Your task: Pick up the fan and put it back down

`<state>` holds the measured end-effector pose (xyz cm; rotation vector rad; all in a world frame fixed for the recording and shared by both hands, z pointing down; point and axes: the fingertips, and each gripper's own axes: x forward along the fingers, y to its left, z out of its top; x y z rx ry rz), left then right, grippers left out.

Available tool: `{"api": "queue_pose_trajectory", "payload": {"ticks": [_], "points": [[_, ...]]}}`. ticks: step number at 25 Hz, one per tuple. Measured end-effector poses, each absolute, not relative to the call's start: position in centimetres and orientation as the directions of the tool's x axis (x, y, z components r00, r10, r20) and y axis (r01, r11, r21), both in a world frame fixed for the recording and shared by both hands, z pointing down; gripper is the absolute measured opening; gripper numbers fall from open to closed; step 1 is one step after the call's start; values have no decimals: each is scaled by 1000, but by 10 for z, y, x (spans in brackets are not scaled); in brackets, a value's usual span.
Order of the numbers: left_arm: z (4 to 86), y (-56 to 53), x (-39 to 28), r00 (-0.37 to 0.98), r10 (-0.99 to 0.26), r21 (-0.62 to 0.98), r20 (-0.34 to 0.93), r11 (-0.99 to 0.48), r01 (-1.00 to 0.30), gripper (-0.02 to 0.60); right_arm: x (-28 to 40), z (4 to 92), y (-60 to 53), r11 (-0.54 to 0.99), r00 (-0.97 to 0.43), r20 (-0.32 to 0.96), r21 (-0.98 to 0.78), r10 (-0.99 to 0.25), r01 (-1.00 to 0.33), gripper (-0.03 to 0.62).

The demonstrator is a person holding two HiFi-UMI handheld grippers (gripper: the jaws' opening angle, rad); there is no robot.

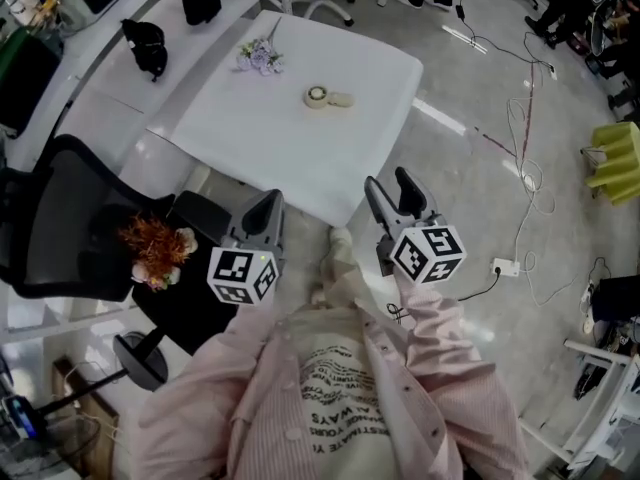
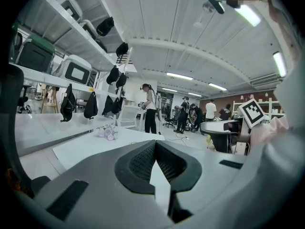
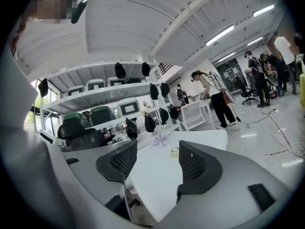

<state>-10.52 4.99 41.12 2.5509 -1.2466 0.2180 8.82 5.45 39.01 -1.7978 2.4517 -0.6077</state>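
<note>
What is probably the fan (image 1: pixel 318 96), small and round, lies at upper centre on the white worktop (image 1: pixel 250 148), well apart from both tools. The right tongs (image 1: pixel 393 196) are spread and empty; the left tongs (image 1: pixel 268 210) are pressed together on nothing. Approach with the right over the near edge. The flowers (image 1: pixel 260 56) at upper left leave open room.

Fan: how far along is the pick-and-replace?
Nothing looks done: the small round item, presumably the fan, lies untouched on the white table. In hand: nothing; left gripper shut and empty, right gripper open, both short of the table. Left: reach, grasp, lift, set back down.
</note>
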Motion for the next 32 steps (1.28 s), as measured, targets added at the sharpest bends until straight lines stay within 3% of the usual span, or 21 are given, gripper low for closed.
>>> {"api": "queue_pose_trajectory", "payload": {"ticks": [15,32], "points": [[422,-63,-77,549,-778,213,307,-506,-836,2,105,414,-83,333,-428,261,-339,-866,-880,241],[468,-143,-58,471,-792,258,388,-397,-881,2,93,476,-189,534,-583,396,-236,-710,-812,241]]}}
